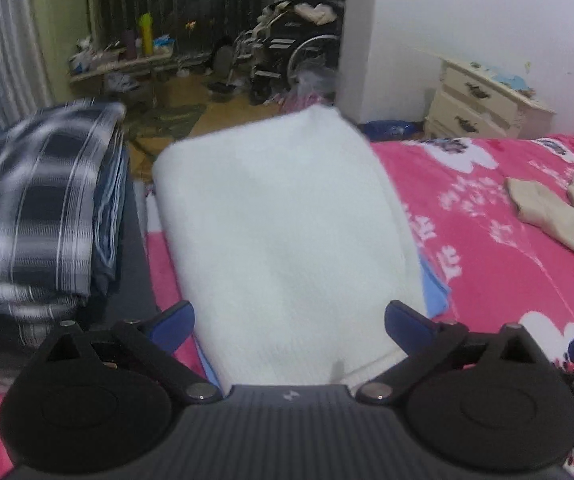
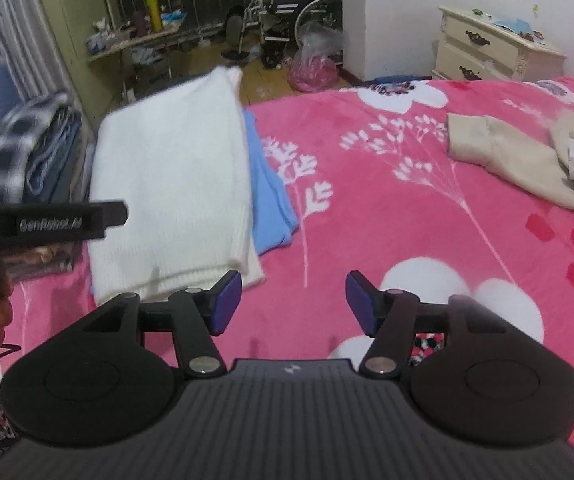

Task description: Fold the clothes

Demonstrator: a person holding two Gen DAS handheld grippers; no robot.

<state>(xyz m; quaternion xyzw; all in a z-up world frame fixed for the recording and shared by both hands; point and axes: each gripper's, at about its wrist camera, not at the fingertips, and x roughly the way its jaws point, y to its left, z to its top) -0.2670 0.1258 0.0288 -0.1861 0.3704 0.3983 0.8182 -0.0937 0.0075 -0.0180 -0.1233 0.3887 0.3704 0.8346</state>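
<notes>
Release step appeared complete: both claws, left [image 1: 289, 322] wide, right [image 2: 293, 304] parted, stood empty beside the folded sweater [image 2: 171, 184]; beige garment [image 2: 503, 160], well right of it, likely needed grasping next.

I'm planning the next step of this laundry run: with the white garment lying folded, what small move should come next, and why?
Probably swing the right gripper toward the beige garment lying crumpled farther across the pink bedspread. The white folded garment lies flat on a light blue one, and both grippers, the left gripper included, are open and hold nothing, so that fold looks finished.
</notes>
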